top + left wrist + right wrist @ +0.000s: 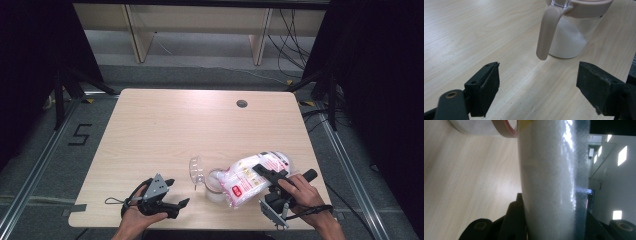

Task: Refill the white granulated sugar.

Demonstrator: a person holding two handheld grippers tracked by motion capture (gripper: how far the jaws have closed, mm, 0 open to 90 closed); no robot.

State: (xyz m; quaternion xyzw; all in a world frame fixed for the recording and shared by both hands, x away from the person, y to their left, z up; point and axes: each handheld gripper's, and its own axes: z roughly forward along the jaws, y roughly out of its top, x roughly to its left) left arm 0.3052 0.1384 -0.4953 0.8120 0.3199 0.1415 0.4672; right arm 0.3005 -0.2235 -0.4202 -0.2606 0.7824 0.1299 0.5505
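Bag (250, 177) of white grains, clamped in the right gripper (270, 175) over the jar (214, 186), looks soft, saggy and slippery, best pinched mid-body; left gripper (172, 192) gapes empty.

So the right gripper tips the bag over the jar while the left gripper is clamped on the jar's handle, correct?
Not quite. The left gripper is open and clear of the handle, its jaws spread on either side with nothing between them, as the left gripper view shows. The right gripper does hold the bag tilted over the jar.
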